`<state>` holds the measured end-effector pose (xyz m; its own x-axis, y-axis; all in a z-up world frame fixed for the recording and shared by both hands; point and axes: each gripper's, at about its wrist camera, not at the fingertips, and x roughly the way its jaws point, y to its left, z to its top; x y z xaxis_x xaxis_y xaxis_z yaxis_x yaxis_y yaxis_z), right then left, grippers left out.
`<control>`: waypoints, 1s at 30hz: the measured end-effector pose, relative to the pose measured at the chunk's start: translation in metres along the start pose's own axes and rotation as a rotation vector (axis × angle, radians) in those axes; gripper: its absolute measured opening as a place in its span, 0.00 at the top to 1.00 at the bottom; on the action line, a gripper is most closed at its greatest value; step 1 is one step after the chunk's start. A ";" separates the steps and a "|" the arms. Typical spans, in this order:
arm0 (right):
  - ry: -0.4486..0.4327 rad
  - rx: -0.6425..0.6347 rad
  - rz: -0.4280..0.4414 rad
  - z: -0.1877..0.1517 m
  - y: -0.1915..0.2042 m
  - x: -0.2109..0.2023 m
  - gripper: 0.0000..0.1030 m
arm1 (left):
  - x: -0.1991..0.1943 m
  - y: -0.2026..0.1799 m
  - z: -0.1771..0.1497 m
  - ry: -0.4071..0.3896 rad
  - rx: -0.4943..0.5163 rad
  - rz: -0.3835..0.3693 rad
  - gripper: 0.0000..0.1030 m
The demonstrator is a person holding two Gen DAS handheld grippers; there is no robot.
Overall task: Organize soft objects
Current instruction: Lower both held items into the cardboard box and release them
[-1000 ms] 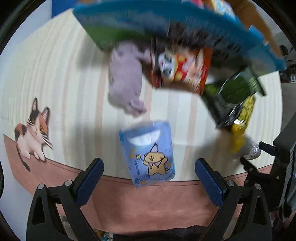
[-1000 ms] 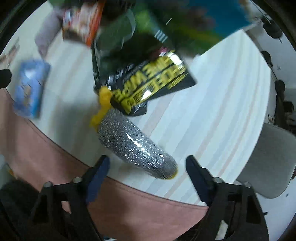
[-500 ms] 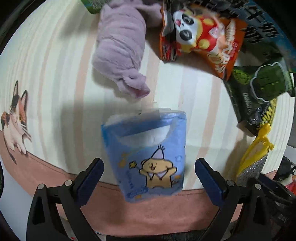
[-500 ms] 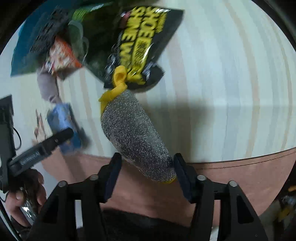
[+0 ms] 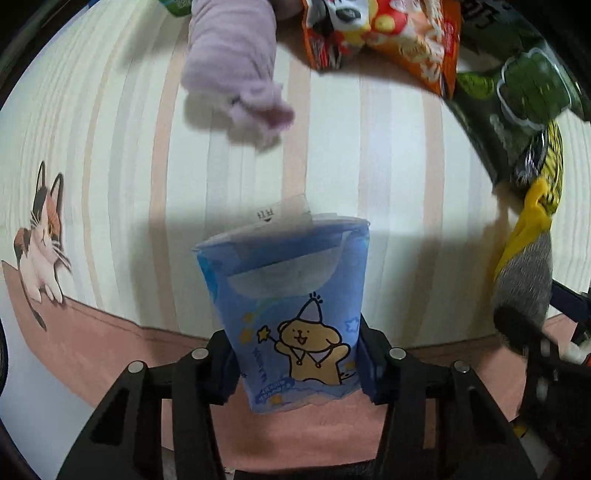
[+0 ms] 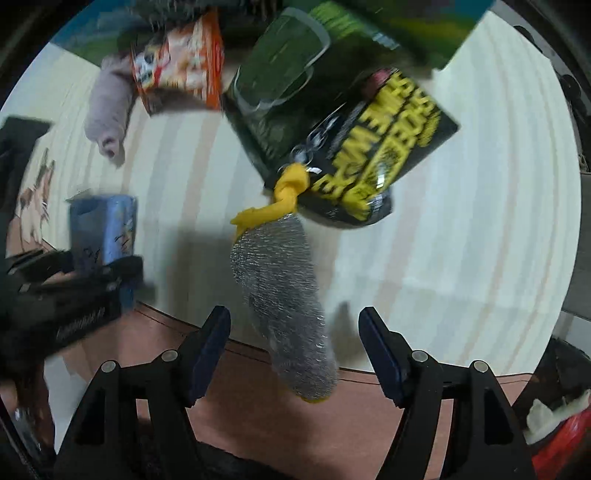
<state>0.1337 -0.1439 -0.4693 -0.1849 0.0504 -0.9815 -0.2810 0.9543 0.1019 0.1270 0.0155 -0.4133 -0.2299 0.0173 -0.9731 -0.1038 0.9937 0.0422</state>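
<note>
My left gripper point(image 5: 295, 358) is shut on a blue tissue pack point(image 5: 291, 306) with a cartoon bear, near the table's front edge. The pack also shows at the left of the right wrist view point(image 6: 103, 229). My right gripper point(image 6: 295, 343) is open around a silver mesh scrubber point(image 6: 284, 295) with a yellow knotted end; its pads stand apart from it on both sides. The scrubber also shows at the right of the left wrist view point(image 5: 524, 280). A rolled lilac cloth point(image 5: 232, 62) lies further back on the striped tablecloth point(image 5: 110, 147).
Snack packets lie at the back: an orange panda one point(image 5: 388, 33), a dark green one point(image 6: 288, 85) and a black-and-yellow one point(image 6: 380, 155). A cat picture point(image 5: 40, 236) marks the cloth's left edge. The table's pink border point(image 6: 369, 424) runs along the front.
My left gripper moved forward and shut on the blue tissue pack. My right gripper, close around the scrubber half a second ago, now stands wider open with the scrubber between its pads.
</note>
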 end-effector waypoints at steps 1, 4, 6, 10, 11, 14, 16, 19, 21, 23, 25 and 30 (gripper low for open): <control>0.006 0.009 -0.002 0.000 0.003 0.003 0.50 | 0.000 -0.001 -0.002 -0.005 -0.002 0.001 0.53; 0.014 0.068 0.022 -0.008 0.006 0.011 0.57 | -0.001 -0.005 -0.014 -0.013 -0.017 -0.004 0.53; 0.033 0.118 0.058 -0.012 0.004 0.015 0.64 | -0.003 -0.005 -0.012 -0.019 -0.023 -0.008 0.53; 0.037 0.162 0.092 -0.019 0.001 0.024 0.65 | -0.003 0.002 -0.010 -0.032 -0.032 -0.006 0.56; 0.039 0.164 0.095 -0.021 0.001 0.023 0.65 | -0.005 0.003 -0.005 -0.038 -0.032 -0.004 0.58; 0.025 0.163 0.116 -0.030 0.002 0.016 0.66 | -0.015 0.008 -0.014 -0.059 -0.021 -0.013 0.63; 0.006 0.159 0.144 -0.030 -0.007 0.000 0.66 | -0.037 0.000 -0.021 -0.078 -0.016 -0.039 0.63; -0.035 0.152 0.212 -0.028 -0.014 -0.043 0.66 | -0.080 -0.005 -0.029 -0.137 0.003 -0.099 0.63; -0.079 0.144 0.251 -0.027 -0.016 -0.077 0.66 | -0.118 -0.008 -0.031 -0.188 0.026 -0.133 0.63; -0.139 0.137 0.282 -0.026 -0.022 -0.117 0.66 | -0.163 -0.011 -0.027 -0.253 0.055 -0.165 0.63; -0.202 0.130 0.302 -0.010 -0.027 -0.160 0.66 | -0.201 -0.012 -0.013 -0.294 0.093 -0.186 0.63; -0.313 0.135 0.264 0.049 -0.054 -0.231 0.66 | -0.262 -0.010 0.080 -0.389 0.147 -0.108 0.63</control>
<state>0.2376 -0.1923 -0.2561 0.0668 0.3652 -0.9285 -0.1328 0.9256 0.3545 0.2655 0.0094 -0.1769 0.1597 -0.0752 -0.9843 0.0380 0.9968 -0.0699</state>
